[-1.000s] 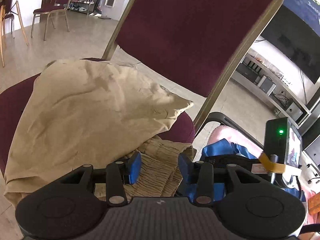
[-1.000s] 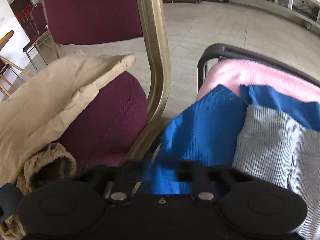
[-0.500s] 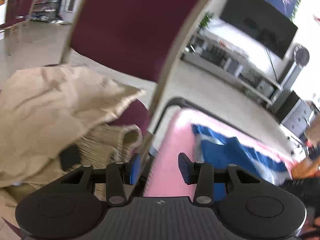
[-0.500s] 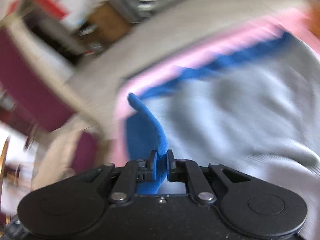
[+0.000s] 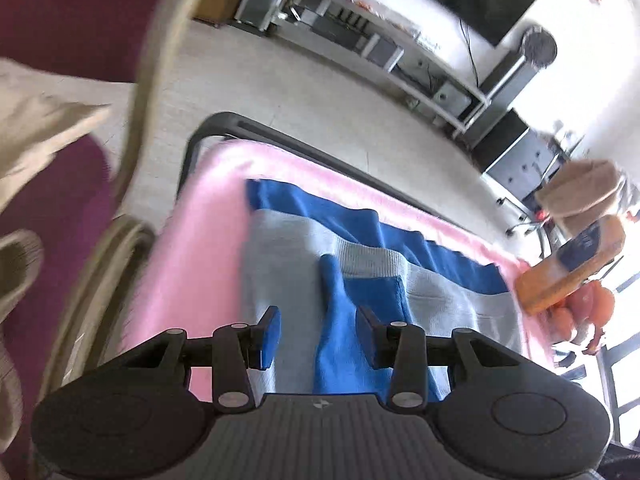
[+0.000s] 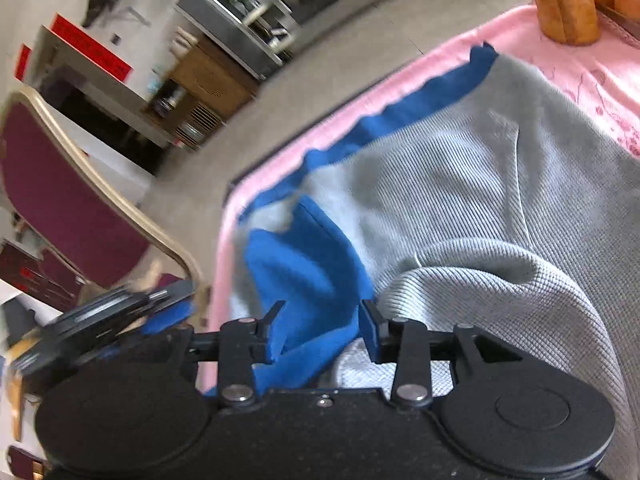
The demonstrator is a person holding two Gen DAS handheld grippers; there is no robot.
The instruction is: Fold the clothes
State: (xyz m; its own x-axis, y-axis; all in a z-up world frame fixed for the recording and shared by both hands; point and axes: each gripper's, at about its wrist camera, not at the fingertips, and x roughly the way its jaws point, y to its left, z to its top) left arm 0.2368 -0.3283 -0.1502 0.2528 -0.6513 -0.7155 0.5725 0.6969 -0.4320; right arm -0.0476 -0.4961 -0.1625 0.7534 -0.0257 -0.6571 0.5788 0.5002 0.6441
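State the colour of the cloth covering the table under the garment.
Pink cloth, clearest in the left wrist view.

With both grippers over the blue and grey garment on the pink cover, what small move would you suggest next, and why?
Probably close the right gripper on the blue sleeve: it stands open with the raised blue fold between its fingers. The left gripper is open too, above the grey and blue garment lying on the pink cover.

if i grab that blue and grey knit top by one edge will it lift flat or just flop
The blue and grey knit top will probably flop: its blue part already bunches between the open right tool. The ribbed knit looks thick, so likely weighty rather than slippery. It may drag on the fuzzy pink blanket.
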